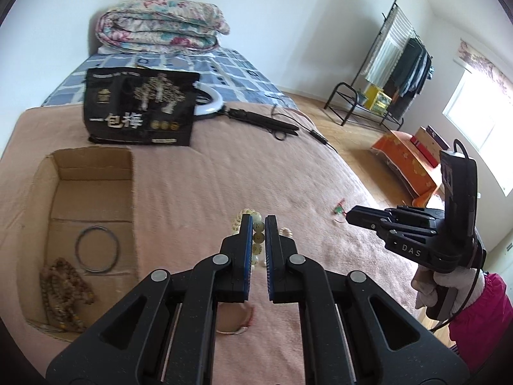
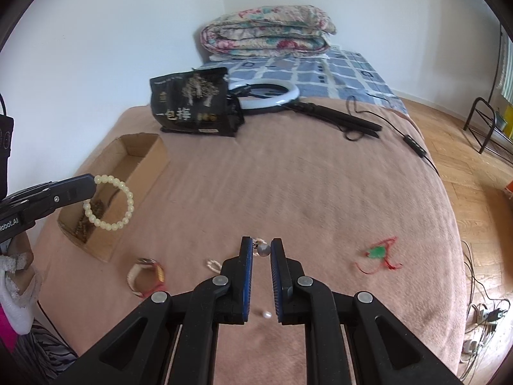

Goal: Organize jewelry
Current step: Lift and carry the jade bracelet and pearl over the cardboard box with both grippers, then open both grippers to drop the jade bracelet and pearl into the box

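Note:
My left gripper [image 1: 258, 221] is shut on a pale yellow bead bracelet [image 2: 110, 203] and holds it in the air beside the open cardboard box [image 1: 96, 173]; the beads show between its fingers [image 1: 258, 240]. The box holds a dark metal ring [image 1: 96, 249] and brown bead strands [image 1: 64, 292]. My right gripper [image 2: 261, 243] is shut on a small earring with a silver bead [image 2: 263, 249], just above the pink blanket [image 2: 288, 186]. A green and red charm [image 2: 380, 253], a woven bangle [image 2: 146, 276], a small clear piece [image 2: 212, 263] and a pearl [image 2: 266, 314] lie on the blanket.
A black snack bag [image 1: 138, 109] stands behind the box. A ring light with handle and cable [image 2: 272, 94] lies at the back of the blanket. A folded floral quilt [image 1: 163, 25] sits on the bed. The bed edge drops to wood floor on the right.

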A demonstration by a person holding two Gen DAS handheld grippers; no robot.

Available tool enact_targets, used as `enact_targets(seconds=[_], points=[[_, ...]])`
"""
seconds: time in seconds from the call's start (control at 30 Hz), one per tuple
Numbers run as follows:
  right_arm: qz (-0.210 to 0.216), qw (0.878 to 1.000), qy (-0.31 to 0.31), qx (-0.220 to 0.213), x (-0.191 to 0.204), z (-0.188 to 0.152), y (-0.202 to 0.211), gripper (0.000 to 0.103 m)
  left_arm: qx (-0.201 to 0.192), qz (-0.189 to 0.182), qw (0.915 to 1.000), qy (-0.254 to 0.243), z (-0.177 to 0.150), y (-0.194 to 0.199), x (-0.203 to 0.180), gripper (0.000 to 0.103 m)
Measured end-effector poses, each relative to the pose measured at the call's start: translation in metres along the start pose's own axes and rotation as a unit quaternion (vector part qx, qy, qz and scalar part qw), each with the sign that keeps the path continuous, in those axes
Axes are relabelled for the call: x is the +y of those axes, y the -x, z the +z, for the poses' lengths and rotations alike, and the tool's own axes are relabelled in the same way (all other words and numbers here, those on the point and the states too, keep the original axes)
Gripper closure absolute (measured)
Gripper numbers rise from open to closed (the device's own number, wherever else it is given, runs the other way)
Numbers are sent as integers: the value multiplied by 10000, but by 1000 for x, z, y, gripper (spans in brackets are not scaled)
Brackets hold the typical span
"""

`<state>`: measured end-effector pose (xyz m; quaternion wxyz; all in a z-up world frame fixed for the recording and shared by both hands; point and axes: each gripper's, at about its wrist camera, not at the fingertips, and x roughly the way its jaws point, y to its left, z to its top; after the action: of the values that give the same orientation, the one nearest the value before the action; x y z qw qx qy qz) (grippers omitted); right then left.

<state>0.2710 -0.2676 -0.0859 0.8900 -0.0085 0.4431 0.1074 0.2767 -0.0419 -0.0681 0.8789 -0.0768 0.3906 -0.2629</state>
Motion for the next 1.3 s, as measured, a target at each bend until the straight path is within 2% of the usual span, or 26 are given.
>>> enact_targets(seconds=[0.3, 0.53, 0.97, 1.3], points=[[378, 9989, 262, -78, 62, 23, -19, 94, -198, 485, 9978, 412, 9, 30, 72, 98], [668, 9965, 490, -83, 108, 34, -33, 94, -245, 685, 9941, 809, 20, 34, 124, 98], [1230, 9896, 746, -6, 180, 47, -60, 94, -192, 1050, 9887, 1050, 23, 31, 179, 98], [1476, 9854, 829, 176, 211, 44, -80, 94, -115, 1182, 9870, 1082, 19, 30, 196, 98]])
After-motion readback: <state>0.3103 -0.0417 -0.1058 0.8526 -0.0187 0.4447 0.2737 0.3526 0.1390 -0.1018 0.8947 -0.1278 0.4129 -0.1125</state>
